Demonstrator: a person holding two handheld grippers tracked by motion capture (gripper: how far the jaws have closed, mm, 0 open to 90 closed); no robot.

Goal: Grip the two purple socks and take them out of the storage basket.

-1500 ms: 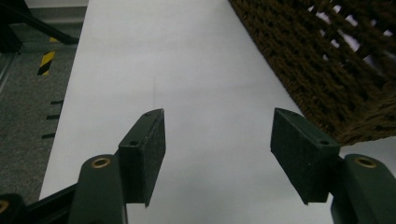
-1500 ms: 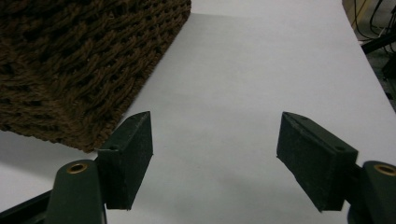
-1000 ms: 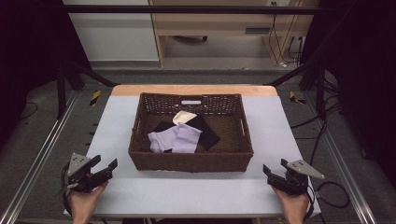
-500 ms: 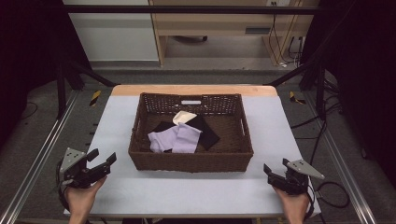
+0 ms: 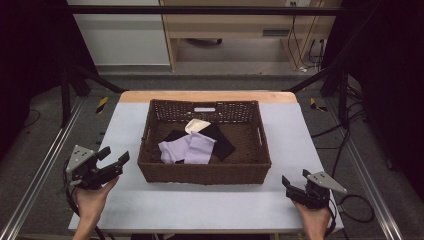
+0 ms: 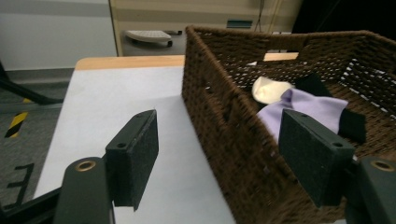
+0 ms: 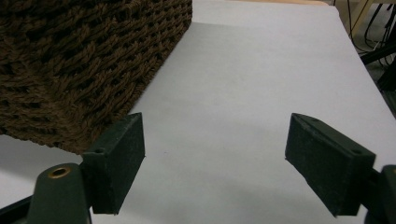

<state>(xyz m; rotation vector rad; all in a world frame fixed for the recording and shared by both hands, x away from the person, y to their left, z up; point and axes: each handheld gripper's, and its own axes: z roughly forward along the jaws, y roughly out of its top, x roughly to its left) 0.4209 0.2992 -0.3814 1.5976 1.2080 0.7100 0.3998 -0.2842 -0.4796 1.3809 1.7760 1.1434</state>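
Note:
A brown wicker basket (image 5: 205,174) stands in the middle of the white table (image 5: 210,205). Inside lie lilac socks (image 5: 187,149), black socks (image 5: 222,142) and a cream sock (image 5: 196,125). My left gripper (image 5: 114,158) is raised off the table at the basket's front left corner, open, with nothing between its jaws. In the left gripper view that gripper (image 6: 219,161) looks over the basket's wall (image 6: 229,135) at the lilac sock (image 6: 310,107). My right gripper (image 5: 296,184) is open near the table's front right, beside the basket's corner (image 7: 84,70); its jaws (image 7: 215,163) hold nothing.
A wooden strip (image 5: 205,96) borders the table's far edge. Metal rails (image 5: 40,165) run along both sides, with cables on the floor (image 5: 357,200) at the right. A wooden cabinet (image 5: 240,30) stands beyond the table. Bare table surface lies on both sides of the basket.
My left gripper has lifted off the table and moved up and right toward the basket's front left corner. The right gripper has stayed in place.

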